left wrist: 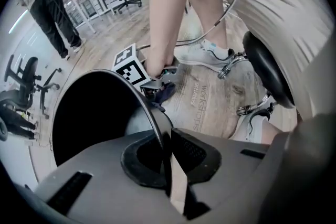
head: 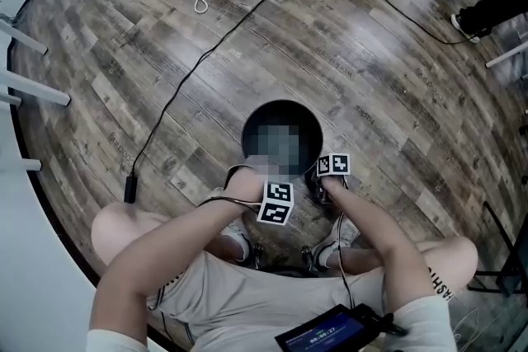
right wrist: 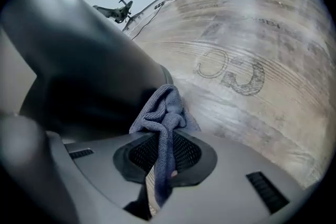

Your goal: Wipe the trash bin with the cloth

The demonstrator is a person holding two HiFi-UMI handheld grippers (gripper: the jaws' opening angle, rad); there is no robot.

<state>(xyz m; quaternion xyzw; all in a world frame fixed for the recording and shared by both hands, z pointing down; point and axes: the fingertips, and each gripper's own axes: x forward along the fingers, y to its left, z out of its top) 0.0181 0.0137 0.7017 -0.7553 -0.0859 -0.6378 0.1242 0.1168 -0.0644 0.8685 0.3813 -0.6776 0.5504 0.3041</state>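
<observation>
left gripper [left wrist: 167, 157]: jaws nearly together, clamped on the trash bin [left wrist: 138, 124] rim, with the wall edge running between the pads
right gripper [right wrist: 160, 162]: closed on the cloth [right wrist: 164, 110]
cloth: blue-grey, bunched just ahead of the right jaws, one strip pinched between them
trash bin: dark wall just left of the right jaws — cloth at its side, contact unclear

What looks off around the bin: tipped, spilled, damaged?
Nothing stands out. The trash bin stands upright, left gripper shut on its rim, right gripper holding the cloth at its outer wall. No spill or damage visible.
</observation>
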